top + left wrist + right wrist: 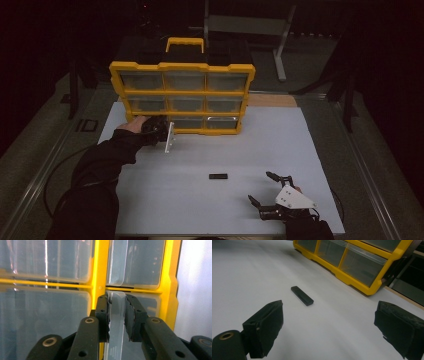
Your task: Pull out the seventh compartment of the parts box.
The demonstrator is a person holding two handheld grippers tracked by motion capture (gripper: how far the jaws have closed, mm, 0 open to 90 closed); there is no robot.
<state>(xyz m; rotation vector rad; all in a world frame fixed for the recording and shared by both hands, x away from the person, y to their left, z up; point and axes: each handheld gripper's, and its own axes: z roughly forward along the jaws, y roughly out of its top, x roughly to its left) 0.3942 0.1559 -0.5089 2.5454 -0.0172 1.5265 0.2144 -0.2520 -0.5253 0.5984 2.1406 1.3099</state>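
Drawer pull (117,322), a clear plastic lip on the front of a bottom-row drawer (184,123) of the yellow organizer (182,95), is sitting between the pads of the left tongs (117,315); its long axis is running up and away along the jaws in the left gripper view. The jaws are standing narrowly apart with the lip between them, the pads at or just off its faces, and whether they are pressing on it I cannot tell. In the high view the left tongs (159,131) are pointing at the organizer's lower edge, and the organizer is standing upright at the far side of the white tabletop (165,195), handle (185,44) up. The right tongs (270,192) are resting near the front right corner, jaws wide apart and holding nothing. A small black bar (218,176) is lying flat on the tabletop just beyond them, long axis running left to right. The room around is lying dark, with a metal frame (280,35) behind.
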